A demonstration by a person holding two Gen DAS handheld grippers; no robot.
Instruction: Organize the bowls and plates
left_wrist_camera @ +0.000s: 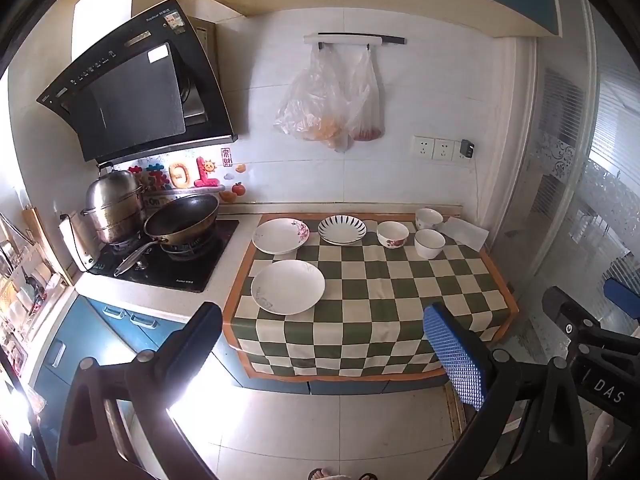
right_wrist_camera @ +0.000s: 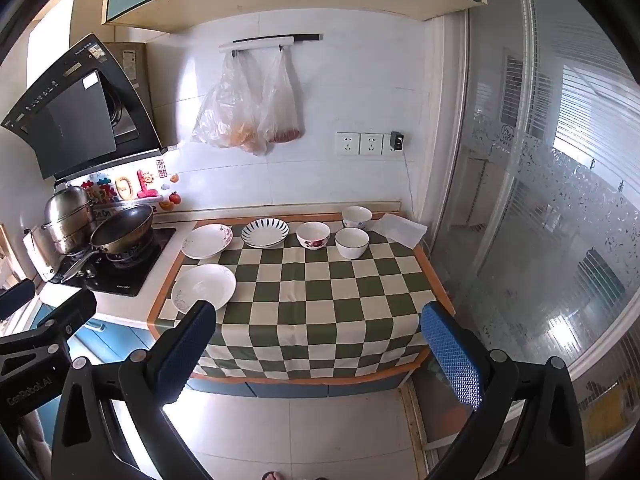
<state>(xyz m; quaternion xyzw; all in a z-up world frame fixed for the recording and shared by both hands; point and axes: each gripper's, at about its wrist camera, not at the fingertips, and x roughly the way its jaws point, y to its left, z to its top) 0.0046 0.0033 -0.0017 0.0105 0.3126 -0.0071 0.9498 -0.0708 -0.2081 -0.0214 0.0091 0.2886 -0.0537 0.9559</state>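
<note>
On a green-and-cream checkered cloth [left_wrist_camera: 380,300] [right_wrist_camera: 320,300] lie three plates: a large white one [left_wrist_camera: 287,287] [right_wrist_camera: 203,288] at the front left, a flowered one [left_wrist_camera: 281,235] [right_wrist_camera: 207,241] behind it, and a striped one [left_wrist_camera: 342,229] [right_wrist_camera: 265,232]. Three bowls stand at the back right: a flowered bowl [left_wrist_camera: 392,234] [right_wrist_camera: 313,235], a plain white bowl [left_wrist_camera: 429,243] [right_wrist_camera: 351,242] and a patterned bowl [left_wrist_camera: 428,218] [right_wrist_camera: 357,217]. My left gripper [left_wrist_camera: 324,344] and right gripper [right_wrist_camera: 320,344] are open and empty, held back from the counter's front edge.
A stove [left_wrist_camera: 160,260] with a wok [left_wrist_camera: 182,218] and a steel steamer pot [left_wrist_camera: 114,208] is left of the cloth. A folded white cloth [left_wrist_camera: 466,232] lies at the back right. Plastic bags [left_wrist_camera: 332,100] hang on the wall. A glass sliding door [right_wrist_camera: 540,220] is on the right.
</note>
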